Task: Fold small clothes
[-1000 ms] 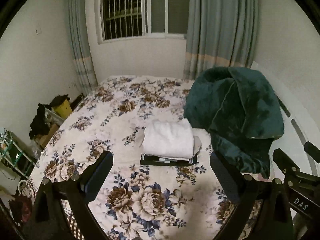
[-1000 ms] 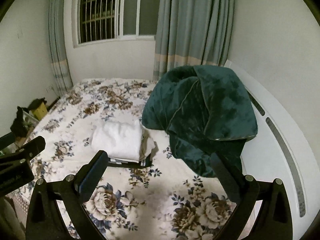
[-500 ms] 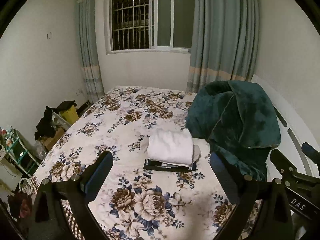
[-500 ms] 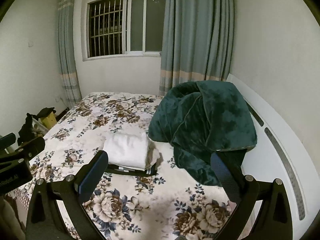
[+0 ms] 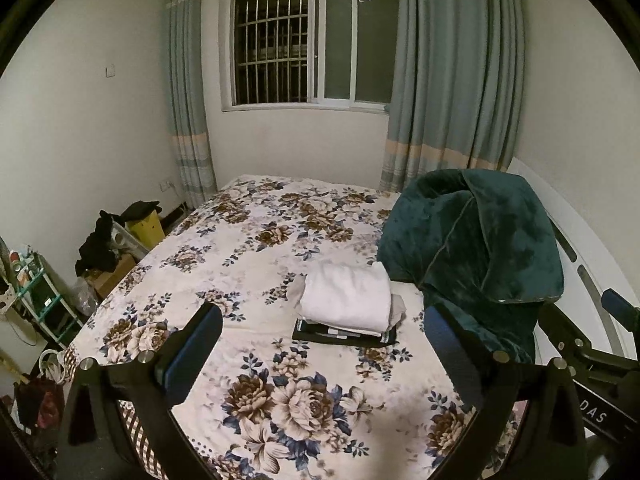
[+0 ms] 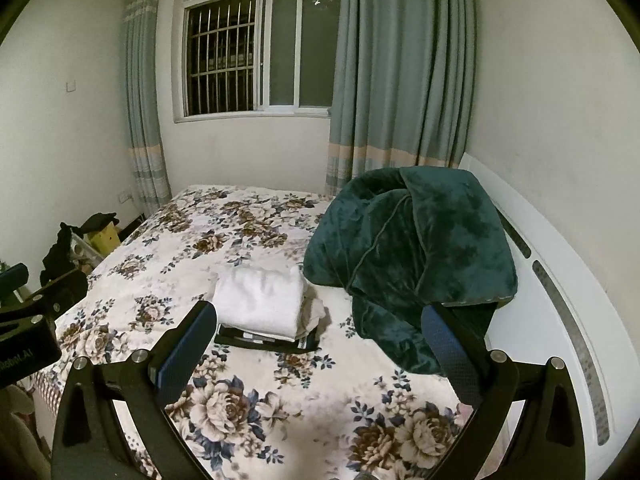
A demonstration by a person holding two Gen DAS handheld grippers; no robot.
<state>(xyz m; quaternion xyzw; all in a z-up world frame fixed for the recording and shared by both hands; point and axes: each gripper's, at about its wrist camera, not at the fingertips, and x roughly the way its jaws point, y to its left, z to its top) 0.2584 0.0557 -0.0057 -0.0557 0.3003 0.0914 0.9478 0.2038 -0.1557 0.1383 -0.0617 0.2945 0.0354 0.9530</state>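
A stack of folded clothes (image 5: 346, 308) lies on the floral bed (image 5: 256, 248): a white garment on top, a beige one under it, a dark striped one at the bottom. It also shows in the right wrist view (image 6: 262, 304). My left gripper (image 5: 320, 344) is open and empty, held back above the near end of the bed. My right gripper (image 6: 316, 344) is open and empty too, beside the left one, also short of the stack.
A dark green blanket (image 5: 476, 248) is heaped at the right of the bed against the white headboard (image 6: 560, 280). Boxes, dark clothes and a small shelf (image 5: 44, 300) stand on the floor at the left. A window and curtains are behind.
Both grippers have drawn back and tilted up from the stack, so the stack looks smaller and more of the window and wall shows. Both stay open.
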